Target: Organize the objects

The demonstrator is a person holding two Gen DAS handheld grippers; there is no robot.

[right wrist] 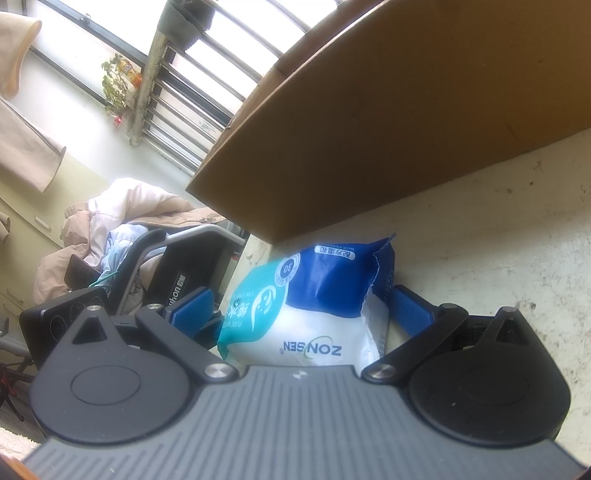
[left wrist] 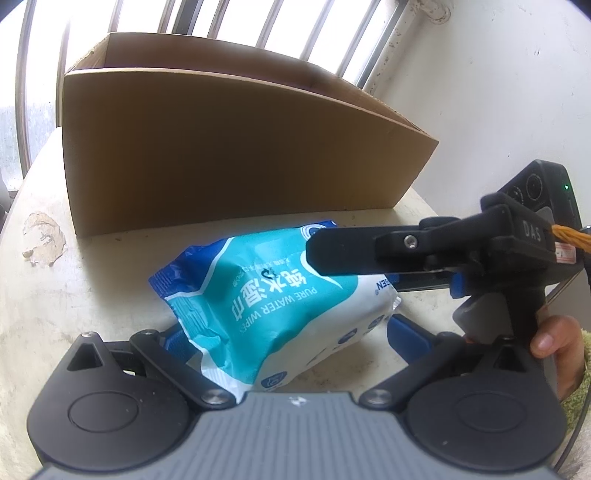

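Note:
A blue, teal and white pack of wet wipes (left wrist: 273, 306) lies on the pale table in front of an open cardboard box (left wrist: 221, 155). My left gripper (left wrist: 284, 332) has its blue pads on either side of the pack's near end, closed on it. My right gripper (right wrist: 299, 310) comes in from the right in the left wrist view (left wrist: 369, 254) and also grips the pack (right wrist: 314, 314) between its blue pads (right wrist: 410, 314). The box (right wrist: 388, 129) stands just behind the pack, its inside hidden.
The table (left wrist: 44, 295) is worn, with a chipped patch (left wrist: 42, 240) at the left. A barred window (left wrist: 207, 22) and white wall are behind the box. In the right wrist view, a chair piled with clothes (right wrist: 122, 221) stands beyond the table edge.

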